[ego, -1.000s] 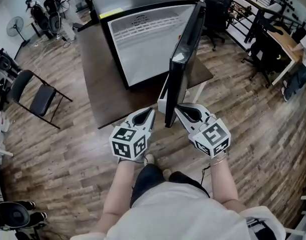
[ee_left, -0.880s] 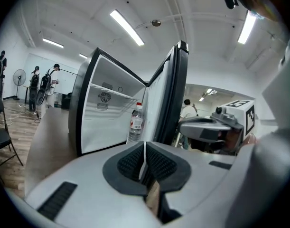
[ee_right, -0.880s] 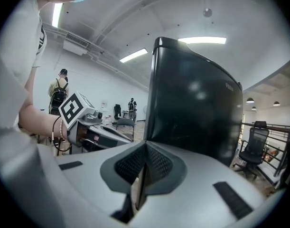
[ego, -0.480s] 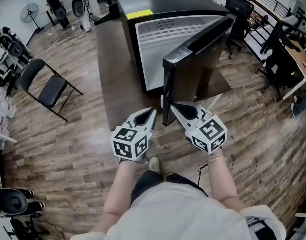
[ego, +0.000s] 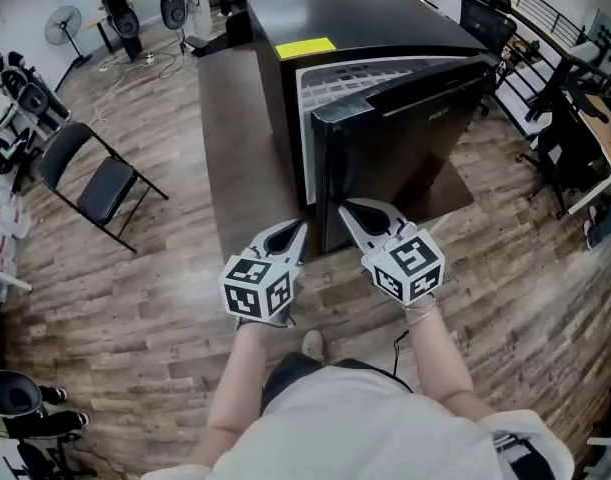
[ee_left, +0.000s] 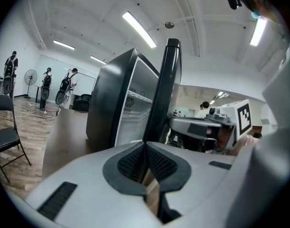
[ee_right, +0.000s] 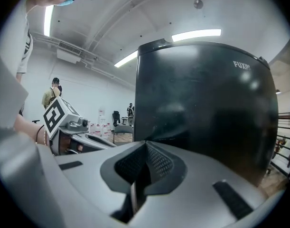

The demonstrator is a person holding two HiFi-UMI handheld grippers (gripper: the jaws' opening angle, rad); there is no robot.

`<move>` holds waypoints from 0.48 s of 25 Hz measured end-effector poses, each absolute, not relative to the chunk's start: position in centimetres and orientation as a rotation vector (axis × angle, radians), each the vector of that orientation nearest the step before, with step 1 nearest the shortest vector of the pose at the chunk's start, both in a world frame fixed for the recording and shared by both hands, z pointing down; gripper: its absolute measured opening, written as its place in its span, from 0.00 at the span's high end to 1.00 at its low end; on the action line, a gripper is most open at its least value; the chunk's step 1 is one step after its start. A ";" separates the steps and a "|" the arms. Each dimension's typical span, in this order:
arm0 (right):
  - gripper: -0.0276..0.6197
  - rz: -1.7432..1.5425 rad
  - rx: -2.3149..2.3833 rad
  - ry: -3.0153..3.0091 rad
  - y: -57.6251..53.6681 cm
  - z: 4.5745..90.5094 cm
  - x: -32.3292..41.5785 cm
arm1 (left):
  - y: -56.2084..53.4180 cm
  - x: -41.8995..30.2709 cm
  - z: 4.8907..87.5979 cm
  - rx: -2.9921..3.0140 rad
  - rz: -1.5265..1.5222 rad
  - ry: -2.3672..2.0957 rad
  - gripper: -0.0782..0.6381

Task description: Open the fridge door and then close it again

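The black fridge (ego: 385, 18) stands on a dark mat (ego: 245, 138) laid over the wooden floor (ego: 135, 298), with a yellow label (ego: 305, 47) on its top near the front edge. Its door (ego: 405, 148) is ajar by a narrow wedge, hinged on the person's right, and a white wire shelf (ego: 355, 80) shows through the gap along the top. The left gripper (ego: 297, 230) is held low in front of the cabinet, on the open side of the door's free edge. Its jaws are pressed together with nothing between them, and in the left gripper view the door's edge rises directly ahead of the closed tips. The right gripper (ego: 347, 208) sits at the outer face of the door near its lower free corner, jaws likewise closed and empty. Its own view is filled by the dark door panel. The tip appears to be against the panel, but contact cannot be confirmed from these angles. The two grippers lie side by side, apart, with the door's edge between them. A folding chair (ego: 100, 183) stands well to the left of the fridge.
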State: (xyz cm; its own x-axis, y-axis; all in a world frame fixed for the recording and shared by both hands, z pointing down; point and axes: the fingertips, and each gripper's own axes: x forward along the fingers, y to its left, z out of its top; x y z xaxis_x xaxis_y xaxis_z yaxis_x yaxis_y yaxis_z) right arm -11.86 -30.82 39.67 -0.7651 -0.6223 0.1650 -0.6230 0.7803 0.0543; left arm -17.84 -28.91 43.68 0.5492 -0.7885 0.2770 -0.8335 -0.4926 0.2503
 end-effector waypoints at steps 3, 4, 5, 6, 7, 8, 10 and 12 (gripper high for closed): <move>0.96 -0.010 1.000 -2.788 -32.7 39.5 -12.7 | -30.6 -18.7 43.5 2.438 0.166 -1.334 0.87; 0.96 -0.016 1.001 -2.785 -33.2 39.5 -13.1 | -31.1 -19.0 43.5 2.440 0.164 -1.333 0.87; 0.96 -0.022 1.002 -2.783 -33.7 39.6 -13.5 | -31.5 -19.4 43.5 2.442 0.162 -1.332 0.87; 0.96 -0.026 1.005 -2.781 -34.2 39.6 -14.0 | -32.0 -19.8 43.5 2.445 0.161 -1.331 0.87; 0.96 -0.029 1.012 -2.779 -34.8 39.6 -14.4 | -32.5 -20.2 43.5 2.447 0.161 -1.330 0.87; 0.96 -0.030 1.023 -2.778 -35.4 39.5 -14.7 | -33.0 -20.6 43.5 2.448 0.161 -1.330 0.87; 0.96 -0.027 1.051 -2.775 -36.7 39.5 -15.4 | -34.0 -21.5 43.6 2.452 0.158 -1.326 0.87; 0.96 -0.023 1.074 -2.772 -37.7 39.5 -15.9 | -34.8 -22.2 43.7 2.454 0.157 -1.320 0.87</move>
State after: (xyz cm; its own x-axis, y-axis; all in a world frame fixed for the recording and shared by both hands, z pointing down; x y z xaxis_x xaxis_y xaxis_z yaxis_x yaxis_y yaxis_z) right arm -15.91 -37.73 39.48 -0.7264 -0.6705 0.1512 -0.6678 0.7405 0.0753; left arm -22.15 -34.83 43.70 0.5604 -0.7870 0.2582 -0.8256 -0.5056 0.2506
